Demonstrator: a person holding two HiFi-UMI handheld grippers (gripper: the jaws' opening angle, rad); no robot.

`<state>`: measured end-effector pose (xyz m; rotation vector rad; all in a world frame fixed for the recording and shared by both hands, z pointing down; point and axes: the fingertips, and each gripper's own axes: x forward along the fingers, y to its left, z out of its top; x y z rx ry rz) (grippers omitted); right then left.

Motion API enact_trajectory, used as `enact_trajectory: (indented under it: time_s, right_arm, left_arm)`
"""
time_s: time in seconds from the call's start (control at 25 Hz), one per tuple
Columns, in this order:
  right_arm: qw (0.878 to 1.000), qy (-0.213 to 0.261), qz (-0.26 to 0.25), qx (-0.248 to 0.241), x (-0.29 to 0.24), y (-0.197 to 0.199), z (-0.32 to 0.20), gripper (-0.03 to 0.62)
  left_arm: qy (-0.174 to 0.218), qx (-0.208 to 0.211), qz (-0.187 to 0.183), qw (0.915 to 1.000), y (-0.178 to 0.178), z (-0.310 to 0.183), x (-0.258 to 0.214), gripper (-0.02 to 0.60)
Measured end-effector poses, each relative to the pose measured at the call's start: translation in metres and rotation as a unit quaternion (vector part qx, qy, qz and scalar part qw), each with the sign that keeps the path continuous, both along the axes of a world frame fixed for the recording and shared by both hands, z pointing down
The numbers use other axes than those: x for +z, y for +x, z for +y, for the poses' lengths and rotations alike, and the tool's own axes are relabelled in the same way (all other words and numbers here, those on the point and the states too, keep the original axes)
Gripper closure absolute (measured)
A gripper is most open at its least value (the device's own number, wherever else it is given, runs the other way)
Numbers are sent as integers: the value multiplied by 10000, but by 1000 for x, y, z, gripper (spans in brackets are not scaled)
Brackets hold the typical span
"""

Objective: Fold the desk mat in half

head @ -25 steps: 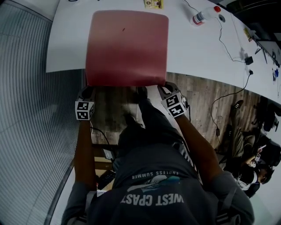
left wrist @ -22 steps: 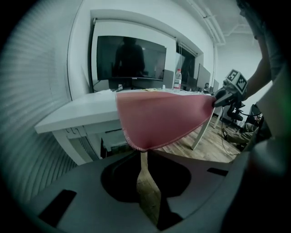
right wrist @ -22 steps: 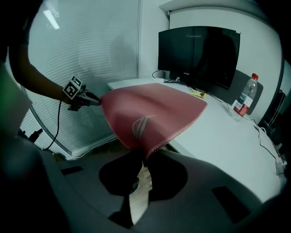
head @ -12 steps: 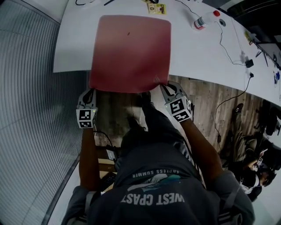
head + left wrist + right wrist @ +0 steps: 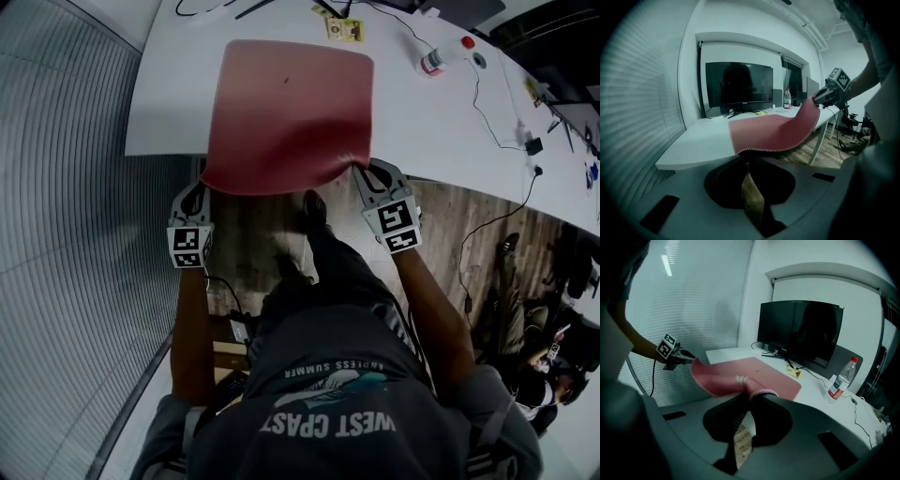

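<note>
Mat (image 5: 286,112), red, lies on a white desk (image 5: 164,103), its near edge lifted past the desk's front edge.

Head view: the left gripper (image 5: 195,192) holds the near-left corner and the right gripper (image 5: 367,173) the near-right corner. The right corner curls a little higher. A bottle (image 5: 441,56) stands well beyond the far-right corner.

Left gripper view: the jaws are pressed together on the mat's edge (image 5: 761,149). The mat sags between the two corners and rises to the right gripper (image 5: 826,96).

Right gripper view: the jaws pinch the bunched corner (image 5: 757,392). The mat (image 5: 759,369) dips, then climbs to the left gripper (image 5: 677,359).

The step in hand looks like raising the near edge to carry it over. To do it well, I would keep both pinches firm and bring the left corner level with the right. Then move both forward together, low, so the near edge lands square on the far edge, each corner on its partner. Hold the sag taut, or the fold may crease crooked.
</note>
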<state>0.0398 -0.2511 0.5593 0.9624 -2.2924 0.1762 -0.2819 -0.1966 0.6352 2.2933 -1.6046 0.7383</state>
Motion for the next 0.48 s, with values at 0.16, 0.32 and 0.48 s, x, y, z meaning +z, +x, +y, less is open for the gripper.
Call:
enact_trajectory:
  time_s: [0.16, 0.32, 0.48]
  right_arm:
    - [9999, 102, -60, 91, -11, -1, -19, 548]
    - [9998, 159, -109, 105, -21, -4, -40, 548]
    - [9993, 149, -263, 207, -29, -4, -60, 548]
  left_arm:
    - [145, -31, 23, 9999, -3, -8, -9, 552]
    - [359, -79, 68, 9993, -2, -24, -30, 552]
    - [663, -206, 137, 9975, -3, -46, -54, 551]
